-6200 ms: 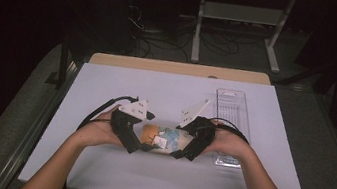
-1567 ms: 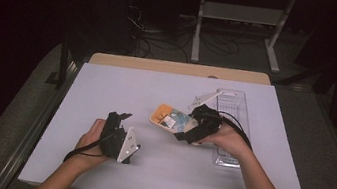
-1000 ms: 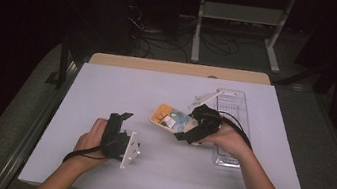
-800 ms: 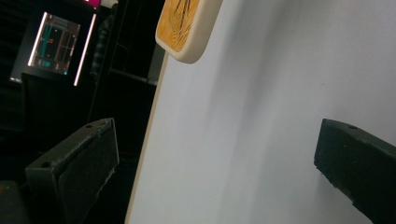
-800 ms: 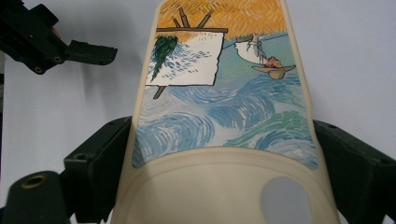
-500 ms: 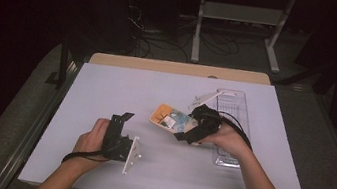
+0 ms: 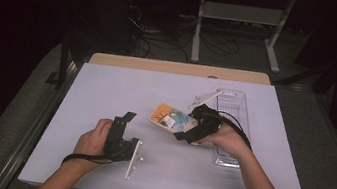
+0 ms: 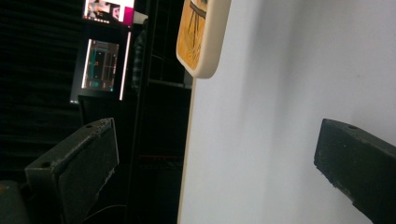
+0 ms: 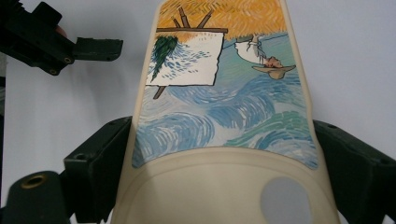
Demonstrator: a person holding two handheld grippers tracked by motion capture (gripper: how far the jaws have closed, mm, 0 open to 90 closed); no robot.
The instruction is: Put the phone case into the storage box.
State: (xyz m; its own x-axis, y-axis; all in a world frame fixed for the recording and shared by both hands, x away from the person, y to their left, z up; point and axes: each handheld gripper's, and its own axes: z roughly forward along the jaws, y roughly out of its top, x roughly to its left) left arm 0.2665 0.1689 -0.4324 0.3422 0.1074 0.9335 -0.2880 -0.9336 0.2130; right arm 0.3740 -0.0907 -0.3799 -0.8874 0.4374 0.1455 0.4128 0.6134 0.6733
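Observation:
A cream phone case point(image 7: 168, 116) printed with orange and blue swirling artwork sits near the table's middle, and my right gripper point(image 7: 189, 130) is shut on its near end. In the right gripper view the case point(image 9: 224, 93) runs away from me between both black jaws of my right gripper point(image 9: 224, 158), which press on its sides. My left gripper point(image 7: 124, 124) is at the front left of the table, apart from the case, open and empty. The left gripper view is turned sideways: my left gripper point(image 8: 219, 158) has its jaws wide apart, and the case's edge point(image 8: 203, 42) shows at the top.
A clear plastic tray point(image 7: 232, 115) lies on the white table point(image 7: 107, 85) at the right, partly under my right hand. A wooden strip point(image 7: 175, 68) runs along the table's far edge. Dark floor, cables and a stand lie beyond. The left gripper point(image 9: 70, 46) appears in the right gripper view, top left.
Both grippers were on the case 6.2 s ago. Since then the right one has carried it back and right, and the left has drawn off to the front left. Over the last second the left shifted slightly.

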